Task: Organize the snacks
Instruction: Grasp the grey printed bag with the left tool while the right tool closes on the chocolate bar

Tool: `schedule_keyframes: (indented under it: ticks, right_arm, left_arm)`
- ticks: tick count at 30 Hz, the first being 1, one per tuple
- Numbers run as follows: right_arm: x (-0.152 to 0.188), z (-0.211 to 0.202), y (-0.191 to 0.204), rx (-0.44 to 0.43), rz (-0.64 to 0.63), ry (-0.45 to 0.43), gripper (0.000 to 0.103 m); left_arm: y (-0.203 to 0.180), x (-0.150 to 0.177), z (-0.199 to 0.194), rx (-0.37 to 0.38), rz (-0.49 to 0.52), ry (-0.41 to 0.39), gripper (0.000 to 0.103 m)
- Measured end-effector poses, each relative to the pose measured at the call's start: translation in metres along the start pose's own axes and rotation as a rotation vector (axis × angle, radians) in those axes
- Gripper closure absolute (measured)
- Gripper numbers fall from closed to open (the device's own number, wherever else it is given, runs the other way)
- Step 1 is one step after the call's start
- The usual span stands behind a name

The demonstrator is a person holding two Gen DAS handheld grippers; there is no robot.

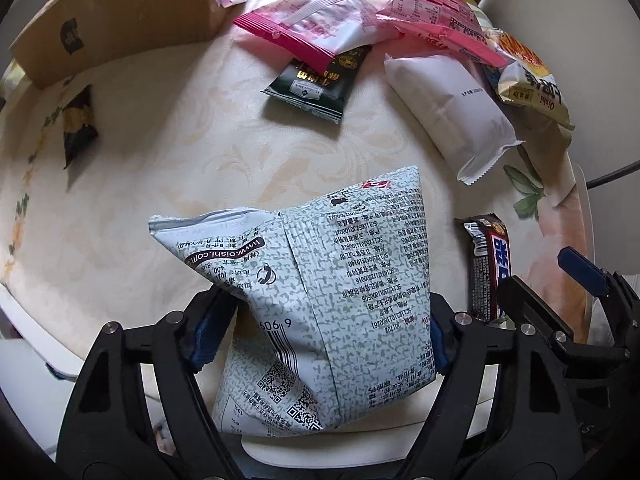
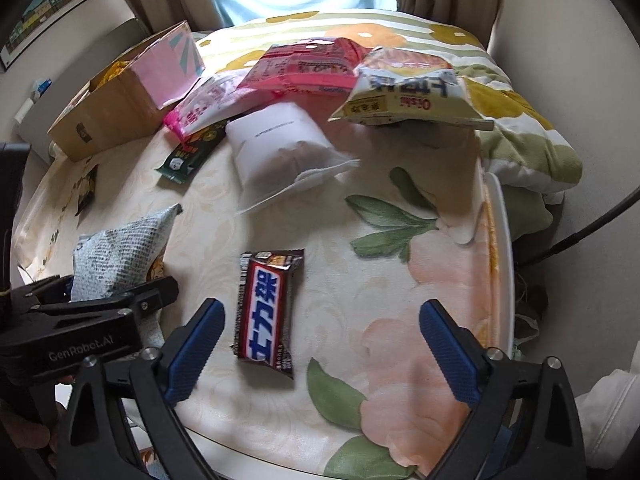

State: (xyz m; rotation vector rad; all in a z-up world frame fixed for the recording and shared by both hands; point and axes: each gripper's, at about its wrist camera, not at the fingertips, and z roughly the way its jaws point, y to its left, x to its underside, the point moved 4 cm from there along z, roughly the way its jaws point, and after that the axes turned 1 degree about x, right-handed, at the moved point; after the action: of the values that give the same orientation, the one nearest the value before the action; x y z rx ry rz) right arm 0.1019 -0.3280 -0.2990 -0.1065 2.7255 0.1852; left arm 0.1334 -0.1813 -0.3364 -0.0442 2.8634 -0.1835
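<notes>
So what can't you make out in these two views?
- Open brown cardboard box, right wrist view: its walls hide the contents.
- Pale green printed snack bag, left wrist view: only its back shows.
- Small dark green packet, right wrist view: half under pink packets, print too small.

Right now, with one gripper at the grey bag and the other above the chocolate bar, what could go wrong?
1. The left gripper pinches the grey bag near its lower end only; the puffy bag may slip or crumple when lifted.
2. The chocolate bar lies off-centre, near the right gripper's left finger; closing might push it aside.
3. The two grippers are close together, so they may bump.
</notes>
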Motion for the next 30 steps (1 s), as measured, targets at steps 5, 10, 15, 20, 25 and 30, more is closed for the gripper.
schedule_keyframes:
  ticks: [5, 10, 15, 20, 25, 30]
  right_arm:
    - [0.003, 0.008, 0.012, -0.013, -0.025, 0.015, 0.029]
    - [0.006, 0.014, 0.02, -0.004, -0.045, 0.019, 0.045]
    - [0.008, 0.016, 0.028, 0.028, -0.077, 0.014, 0.053]
    - [0.008, 0.017, 0.039, 0.033, -0.119, 0.004, 0.073]
    - [0.008, 0.018, 0.045, 0.025, -0.124, 0.001, 0.075]
    - [0.003, 0.011, 0.05, 0.013, -0.116, -0.011, 0.076]
  left_arm:
    - [0.003, -0.003, -0.002, -0.02, 0.015, -0.009, 0.036]
    - [0.008, -0.007, -0.005, -0.03, 0.016, -0.009, 0.036]
    - [0.01, -0.005, -0.008, -0.026, 0.017, -0.016, 0.037]
    - [0.006, -0.001, -0.013, -0.039, 0.026, -0.026, 0.037]
    - [0.009, -0.002, -0.021, -0.046, 0.022, -0.038, 0.037]
    - [0.014, -0.003, -0.037, -0.05, 0.014, -0.06, 0.037]
